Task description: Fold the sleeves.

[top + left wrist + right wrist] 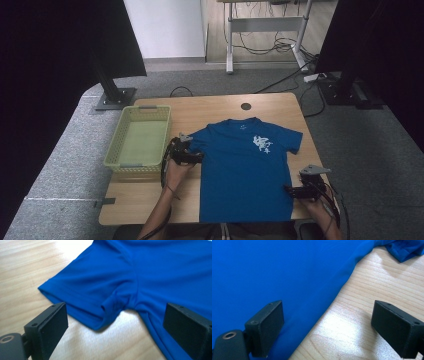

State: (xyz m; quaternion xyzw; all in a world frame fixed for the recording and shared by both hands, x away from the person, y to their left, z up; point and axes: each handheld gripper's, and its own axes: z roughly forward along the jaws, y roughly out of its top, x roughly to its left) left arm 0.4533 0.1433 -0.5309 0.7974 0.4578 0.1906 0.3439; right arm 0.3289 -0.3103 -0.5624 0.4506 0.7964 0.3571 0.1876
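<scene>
The wooden table (150, 200) carries everything, and both claws work low over its near half. The largest thing on it is the blue T-shirt (245, 170), spread flat and face up between the two claws, its white chest print (262, 144) lying beyond and between them and its hem hanging over the near table edge.

The pale green plastic basket (138, 136) sits on the outer side of the left claw, just beside it and clear of the shirt.

The left claw (199, 157) lies at the shirt's left edge, pointing inward at the underarm. In the left gripper view its jaws are spread wide, with the short sleeve (82, 290) and the puckered underarm seam (117, 303) just ahead of and between them; one jaw is over bare wood, the other over the shirt's body, and neither pad pinches cloth.

The right claw (288, 190) is at the shirt's right side seam, near the hem. In the right gripper view its jaws stand wide apart, straddling the shirt's edge (332, 300): one jaw over blue fabric, the other over wood, nothing gripped.
</scene>
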